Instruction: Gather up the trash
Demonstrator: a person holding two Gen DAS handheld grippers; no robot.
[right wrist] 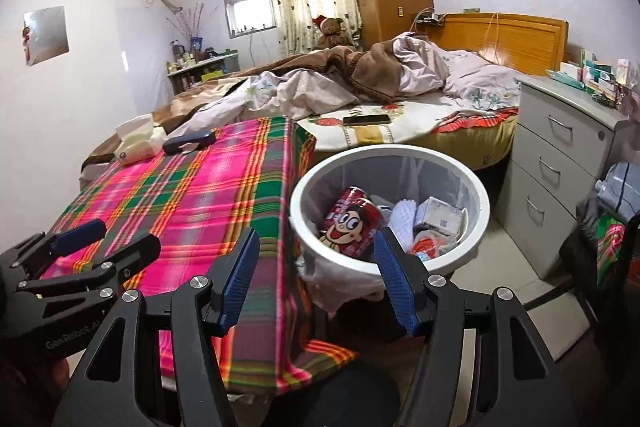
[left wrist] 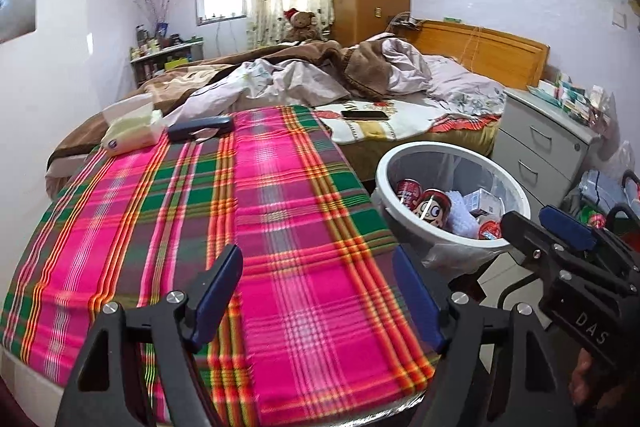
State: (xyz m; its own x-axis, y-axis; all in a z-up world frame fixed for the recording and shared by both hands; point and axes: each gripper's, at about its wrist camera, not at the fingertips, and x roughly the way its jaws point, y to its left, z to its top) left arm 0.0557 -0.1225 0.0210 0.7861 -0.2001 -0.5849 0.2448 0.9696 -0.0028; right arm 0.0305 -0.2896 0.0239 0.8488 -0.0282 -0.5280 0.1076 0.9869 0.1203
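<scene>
- The left gripper [left wrist: 318,291] hangs over the near end of the plaid cloth [left wrist: 224,211], its blue-padded jaws spread wide with nothing between them, only the pink and green checks showing through the gap.
- The right gripper [right wrist: 316,279] sits just beside it, jaws also spread and empty, pointing down toward the near rim of the white trash bin [right wrist: 480,203].
- Each gripper shows in the other's view: the right one off to the side by the bin's edge, the left one over the cloth.
- The bin stands on the floor right against the corner of the cloth-covered surface, lined with a clear bag that spills over its rim.
- Inside it lie the collected bits: a red can with a cartoon face [right wrist: 352,223], a second red can [left wrist: 408,189] behind it, a small white carton [right wrist: 438,215], some white textured material and a crumpled red-and-white wrapper.
- At the far end of the plaid cloth rest a tissue pack [left wrist: 132,131] and a dark blue case [left wrist: 200,127], side by side.
- Beyond is an unmade bed with a phone [right wrist: 366,119] lying on its near edge.
- A grey drawer cabinet [right wrist: 560,187] stands to the side of the bin, near the headboard.
</scene>
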